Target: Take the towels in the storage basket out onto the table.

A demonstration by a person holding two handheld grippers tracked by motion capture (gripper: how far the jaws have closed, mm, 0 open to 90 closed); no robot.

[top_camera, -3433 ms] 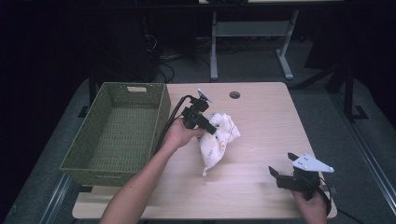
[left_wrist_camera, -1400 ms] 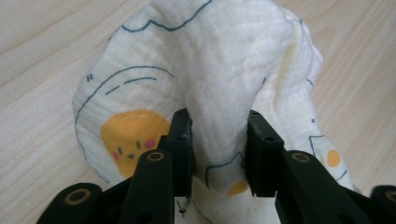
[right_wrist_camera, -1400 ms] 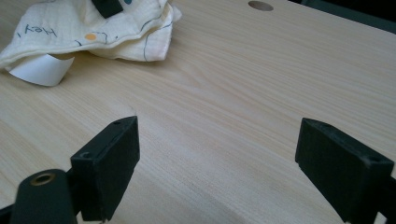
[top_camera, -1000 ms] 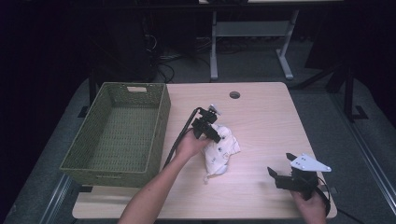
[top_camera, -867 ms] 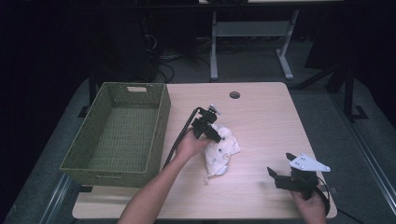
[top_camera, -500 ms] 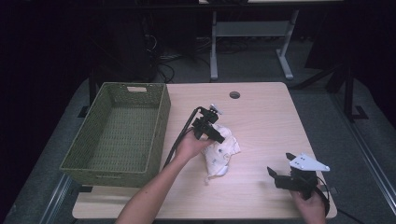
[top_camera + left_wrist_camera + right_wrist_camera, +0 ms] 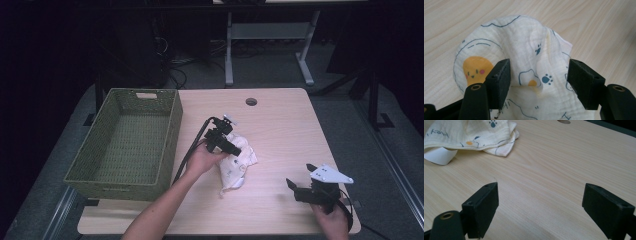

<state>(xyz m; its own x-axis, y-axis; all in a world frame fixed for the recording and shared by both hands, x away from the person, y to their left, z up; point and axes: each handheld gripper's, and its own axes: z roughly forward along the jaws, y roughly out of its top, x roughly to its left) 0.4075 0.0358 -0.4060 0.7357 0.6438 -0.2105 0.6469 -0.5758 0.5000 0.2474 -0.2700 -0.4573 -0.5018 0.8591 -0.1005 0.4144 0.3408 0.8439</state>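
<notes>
**Two grippers spread wide, a printed cloth bunched mid-desk**

Nearest the person's edge of the desk [image 7: 280,125], the right hand [image 7: 332,220] holds the right gripper [image 7: 300,182] low over bare wood at the near right. It carries a grey three-cornered plate on top. In the right gripper view its two black jaws stand far apart with nothing between them but pale wood grain; they hold nothing.

A little farther in, the left forearm reaches up from the bottom edge to the left hand [image 7: 202,159], which grips the left gripper [image 7: 537,75] near the middle of the desk, its black cable looping back toward the basket side. This gripper points down at the cloth [image 7: 236,165]. In the left gripper view the jaws are parted widely, one on each side of a raised fold of the cloth, which bulges up between them. Whether the jaw pads touch the fabric cannot be told.

The cloth is a crumpled cream piece printed with blue paw marks, blue outlines and a yellow cartoon figure with pink cheeks. It lies on the desk just right of the left hand, well apart from the right gripper. The right gripper view shows a white label at its edge.

Farther left sits a green woven basket [image 7: 170,135], its right wall near the left hand. At the far middle of the desk is a round cable hole [image 7: 251,102].
</notes>
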